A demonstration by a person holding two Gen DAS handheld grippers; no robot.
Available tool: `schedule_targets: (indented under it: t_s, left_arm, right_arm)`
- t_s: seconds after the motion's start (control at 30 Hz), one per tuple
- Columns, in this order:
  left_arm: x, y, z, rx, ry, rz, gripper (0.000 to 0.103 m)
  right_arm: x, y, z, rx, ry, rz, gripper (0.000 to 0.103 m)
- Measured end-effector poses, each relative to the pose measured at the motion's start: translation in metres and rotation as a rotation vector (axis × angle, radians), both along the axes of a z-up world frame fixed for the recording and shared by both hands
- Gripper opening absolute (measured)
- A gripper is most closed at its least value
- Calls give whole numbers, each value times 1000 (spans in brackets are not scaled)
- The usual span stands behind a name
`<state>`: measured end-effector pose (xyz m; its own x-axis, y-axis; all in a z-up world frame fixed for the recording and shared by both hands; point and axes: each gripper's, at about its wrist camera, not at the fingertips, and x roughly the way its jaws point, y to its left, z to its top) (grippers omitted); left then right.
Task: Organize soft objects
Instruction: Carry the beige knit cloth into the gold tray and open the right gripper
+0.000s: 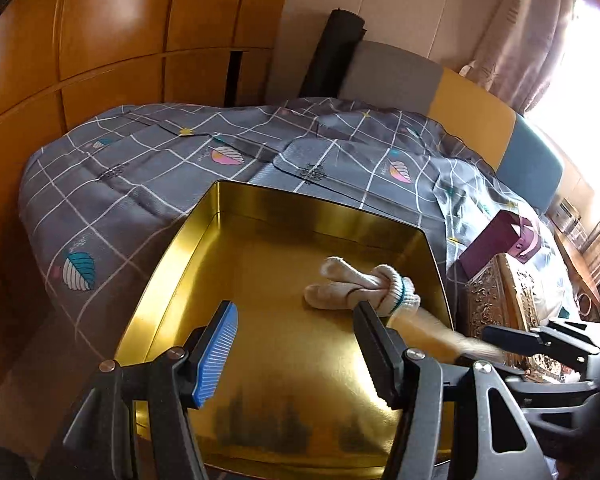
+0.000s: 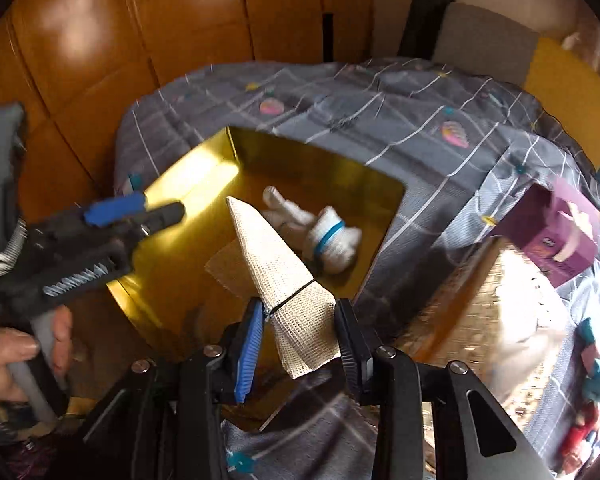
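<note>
Gold tin (image 1: 220,216), open, on a grey checked bedspread (image 1: 112,184). Inside the tin, toward its right wall: knotted white glove bundle (image 1: 364,284) with a teal band, resting on the floor. Above the tin's near edge: left gripper (image 1: 296,354), jaws spread apart, holding nothing. Over the tin's near right corner: right gripper (image 2: 298,344), fingers set on either side of a folded beige mesh cloth (image 2: 284,276) tied with a black band, tip pointing into the tin; whether clamped, cannot tell. Right of the tin, on the bedspread: purple box (image 2: 560,232).
</note>
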<state>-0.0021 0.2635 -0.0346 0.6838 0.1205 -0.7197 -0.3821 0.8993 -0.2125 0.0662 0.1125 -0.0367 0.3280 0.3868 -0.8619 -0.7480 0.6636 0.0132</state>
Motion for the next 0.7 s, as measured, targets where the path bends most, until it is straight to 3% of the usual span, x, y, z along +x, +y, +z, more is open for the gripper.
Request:
schedule_targets:
  t_s: [0.13,0.23,0.33,0.5,0.57,0.7]
  left_arm:
    - [-2,0,-1,-9,-2,-8,61]
    - [0,-4,-2,-7,-1,-26,61]
    - [0,-12,-1,-1,1,-40,61]
    - [1,-30,5,30,-14,-90,61]
    - [2,-38,9,45,-22,-112,61]
    - [1,-55,16,66,-37,-157,61]
  right_arm:
    - [-1,4,-8,7,-4,-10,42]
    - [1,-4,-4,42,-20,-35,55]
    - [-4,-11,0,48,-53,-43,55]
    - [-18,-28,11,46,-165,-88,56]
    - [-21,-39,16,62,-192,-130,68]
    - [-26,-66,26,96,-258,-213,70]
